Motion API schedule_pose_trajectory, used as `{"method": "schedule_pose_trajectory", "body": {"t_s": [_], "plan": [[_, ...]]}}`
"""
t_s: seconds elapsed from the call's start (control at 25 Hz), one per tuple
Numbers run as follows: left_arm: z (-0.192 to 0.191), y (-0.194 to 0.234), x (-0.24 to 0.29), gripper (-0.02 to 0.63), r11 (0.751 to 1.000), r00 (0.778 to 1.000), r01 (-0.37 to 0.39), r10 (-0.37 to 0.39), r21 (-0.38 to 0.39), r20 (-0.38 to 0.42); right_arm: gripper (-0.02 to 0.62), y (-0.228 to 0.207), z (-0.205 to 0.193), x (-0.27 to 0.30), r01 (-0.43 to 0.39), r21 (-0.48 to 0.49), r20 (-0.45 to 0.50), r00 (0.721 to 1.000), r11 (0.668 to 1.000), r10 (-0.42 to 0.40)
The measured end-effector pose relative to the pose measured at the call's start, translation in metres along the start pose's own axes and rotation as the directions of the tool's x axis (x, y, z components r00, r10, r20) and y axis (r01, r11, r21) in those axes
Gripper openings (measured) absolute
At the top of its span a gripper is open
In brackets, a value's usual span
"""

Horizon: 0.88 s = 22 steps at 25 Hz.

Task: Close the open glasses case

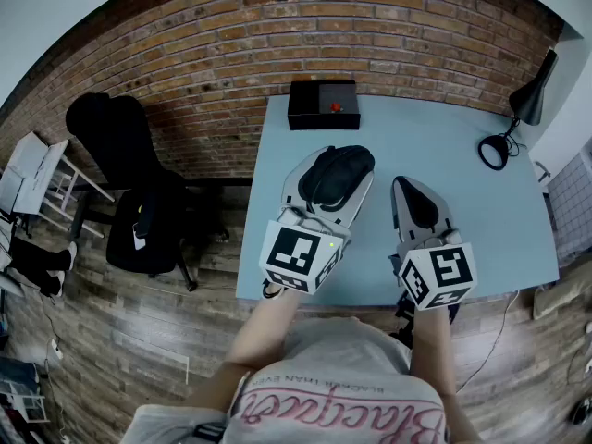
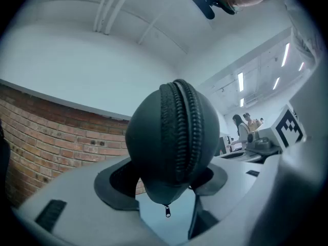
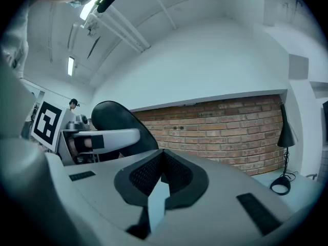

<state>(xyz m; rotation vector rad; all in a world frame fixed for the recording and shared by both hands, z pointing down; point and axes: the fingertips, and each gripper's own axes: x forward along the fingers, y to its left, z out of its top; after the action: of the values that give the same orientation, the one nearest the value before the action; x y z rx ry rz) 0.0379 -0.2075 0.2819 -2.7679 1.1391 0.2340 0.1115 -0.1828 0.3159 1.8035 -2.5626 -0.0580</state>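
My left gripper [image 2: 165, 182] is clamped on the dark grey, egg-shaped, fabric-covered glasses case [image 2: 171, 137]. Its two dark padded fingers [image 2: 115, 184] press on the shell's left and right sides. The case stands on end between them and bulges up well above them, lifted off the pale blue table [image 1: 435, 146].

My right gripper [image 3: 161, 177] is empty. Its fingers [image 3: 141, 174] are pressed together with only a thin slit between them. It is held level, off to the right of the left fingers and apart from the case.

A ribbed black zip runs down the middle of the case, straight between my left fingers. The two rows of teeth meet along the whole stretch that faces me. A small metal zip pull [image 2: 167, 211] dangles from the lowest point of the case, just below the fingers. The two halves look pressed together on this side. I cannot see the far side, so I cannot tell whether the zip is run all the way round.

To do this step well, I judge that the left fingers should stay firm on the shell so it cannot twist. The right fingers would then open slightly, come in under the left fingers, and pinch the small pull. The pull is tiny and swings freely, so a slow, square approach matters.
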Motion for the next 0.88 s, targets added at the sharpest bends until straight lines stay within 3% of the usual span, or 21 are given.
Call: {"method": "schedule_pose_trajectory", "body": {"t_s": [0.56, 0.88], "plan": [[0.0015, -0.0055, -0.0009, 0.264, 1.000, 1.000, 0.007, -0.007, -0.017, 0.004, 0.017, 0.0012, -0.0053, -0.0054, 0.000, 0.005, -0.013, 1.000, 1.000, 0.000], [0.0008, -0.0028, -0.0019, 0.264, 0.998, 1.000, 0.014, -0.015, -0.066, -0.011, 0.017, 0.0004, -0.0040, -0.0063, 0.008, -0.012, -0.005, 1.000, 1.000, -0.008]]}}
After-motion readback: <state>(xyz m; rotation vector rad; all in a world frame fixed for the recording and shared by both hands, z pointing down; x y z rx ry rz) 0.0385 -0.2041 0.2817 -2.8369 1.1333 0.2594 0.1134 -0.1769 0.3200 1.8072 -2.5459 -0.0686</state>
